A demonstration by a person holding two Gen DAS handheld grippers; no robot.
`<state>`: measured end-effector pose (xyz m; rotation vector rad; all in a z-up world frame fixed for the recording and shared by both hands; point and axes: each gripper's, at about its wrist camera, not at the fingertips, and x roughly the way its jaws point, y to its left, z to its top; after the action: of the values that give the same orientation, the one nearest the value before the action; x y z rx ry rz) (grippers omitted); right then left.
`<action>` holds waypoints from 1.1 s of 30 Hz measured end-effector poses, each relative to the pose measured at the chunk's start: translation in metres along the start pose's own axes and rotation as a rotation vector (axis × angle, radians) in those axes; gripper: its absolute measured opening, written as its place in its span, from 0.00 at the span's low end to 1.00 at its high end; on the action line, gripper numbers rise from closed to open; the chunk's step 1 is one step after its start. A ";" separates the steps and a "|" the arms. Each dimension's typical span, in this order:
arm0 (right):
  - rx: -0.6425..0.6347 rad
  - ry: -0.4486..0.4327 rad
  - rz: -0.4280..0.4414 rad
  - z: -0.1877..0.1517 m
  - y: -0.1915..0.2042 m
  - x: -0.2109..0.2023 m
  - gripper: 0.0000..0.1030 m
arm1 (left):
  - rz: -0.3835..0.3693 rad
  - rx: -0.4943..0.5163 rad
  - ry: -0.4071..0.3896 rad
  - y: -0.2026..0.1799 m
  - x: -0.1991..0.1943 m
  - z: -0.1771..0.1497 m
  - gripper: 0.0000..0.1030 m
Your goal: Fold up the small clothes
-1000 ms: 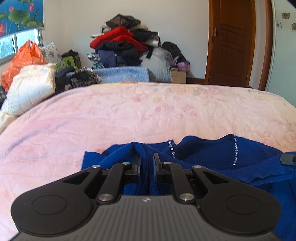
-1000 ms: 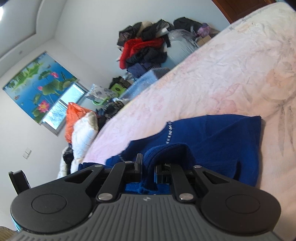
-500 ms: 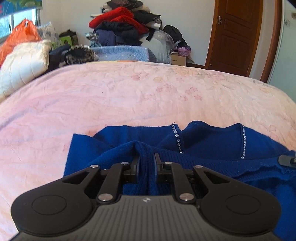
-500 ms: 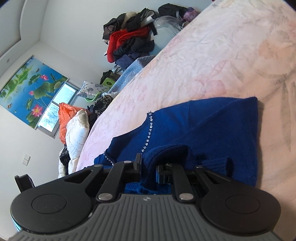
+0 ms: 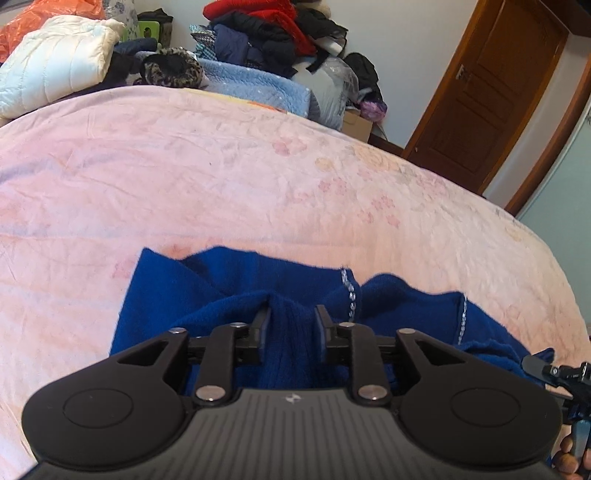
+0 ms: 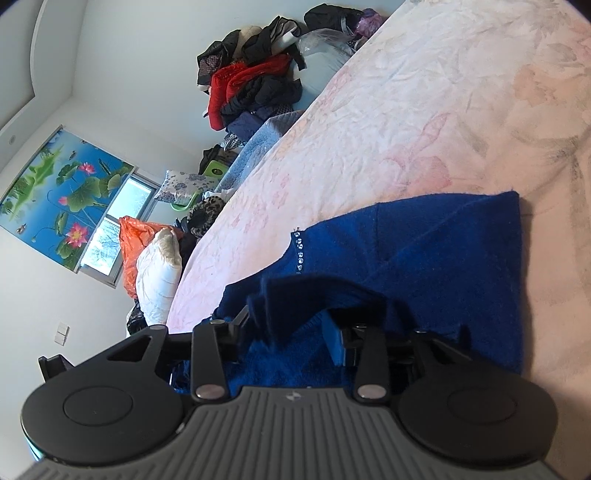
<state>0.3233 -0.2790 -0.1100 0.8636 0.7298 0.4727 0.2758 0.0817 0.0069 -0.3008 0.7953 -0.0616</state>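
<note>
A dark blue knit sweater [image 5: 207, 280] with rhinestone lines [image 5: 349, 291] lies folded on the pink floral bedspread [image 5: 221, 166]. My left gripper [image 5: 291, 314] is low over its near edge. Its jaws are opening, and a raised ridge of the knit still stands loose between them. In the right wrist view the sweater [image 6: 424, 251] spreads out ahead to the right. My right gripper [image 6: 288, 314] is opening too, its jaws wide apart. A flap of the knit drapes over the gap and hides the fingertips. Its right pad [image 6: 334, 339] shows bare.
Beyond the bed's far edge are a heap of red and black clothes [image 5: 266, 29], a light blue blanket [image 5: 258, 81], a white quilted bundle [image 5: 55, 74] and an orange bag [image 6: 133, 240]. A brown door [image 5: 480, 92] stands at the back right. A person's fingers [image 5: 565, 458] show at the lower right.
Both grippers were shut on folds of the sweater; now their jaws stand apart and the knit has slackened. Both came down toward the bed, and the left view has tilted.
</note>
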 end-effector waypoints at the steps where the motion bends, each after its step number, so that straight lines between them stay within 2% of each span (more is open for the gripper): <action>1: 0.002 -0.002 -0.001 0.001 0.000 0.000 0.47 | -0.010 -0.009 -0.005 0.002 0.000 0.002 0.31; 3: 0.004 -0.006 0.000 0.002 -0.001 0.001 0.48 | -0.019 -0.031 -0.016 0.005 -0.001 0.005 0.42; 5: 0.005 -0.013 -0.004 0.003 -0.002 0.001 0.49 | -0.015 -0.055 -0.036 0.009 -0.003 0.008 0.58; 7: 0.006 -0.026 -0.008 0.005 -0.001 0.001 0.50 | -0.004 -0.068 -0.057 0.012 -0.005 0.011 0.59; 11: -0.026 -0.083 -0.032 0.008 0.004 -0.005 0.59 | 0.031 -0.071 -0.092 0.018 -0.014 0.011 0.59; 15: -0.091 -0.115 -0.046 0.006 0.019 -0.013 0.61 | 0.057 -0.027 -0.084 0.021 -0.020 0.006 0.59; 19: -0.222 -0.039 -0.058 -0.001 0.040 -0.004 0.73 | 0.039 0.104 -0.041 0.006 -0.026 -0.010 0.59; 22: -0.365 0.034 -0.116 -0.015 0.059 0.009 0.79 | -0.010 0.277 0.012 -0.017 -0.027 -0.026 0.59; 25: -0.403 0.090 -0.162 -0.023 0.063 0.020 0.83 | -0.070 0.437 0.090 -0.039 -0.016 -0.044 0.59; 29: -0.373 0.039 -0.243 -0.020 0.056 0.007 0.82 | -0.064 0.544 0.090 -0.057 0.004 -0.053 0.59; 31: -0.359 -0.014 -0.285 -0.013 0.049 -0.007 0.83 | -0.065 0.526 0.070 -0.060 0.012 -0.047 0.59; 33: -0.378 -0.068 -0.369 -0.006 0.043 -0.019 0.85 | -0.066 0.485 0.044 -0.057 0.019 -0.033 0.59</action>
<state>0.3024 -0.2636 -0.0708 0.3765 0.6896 0.2368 0.2687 0.0164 -0.0115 0.1341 0.7880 -0.3183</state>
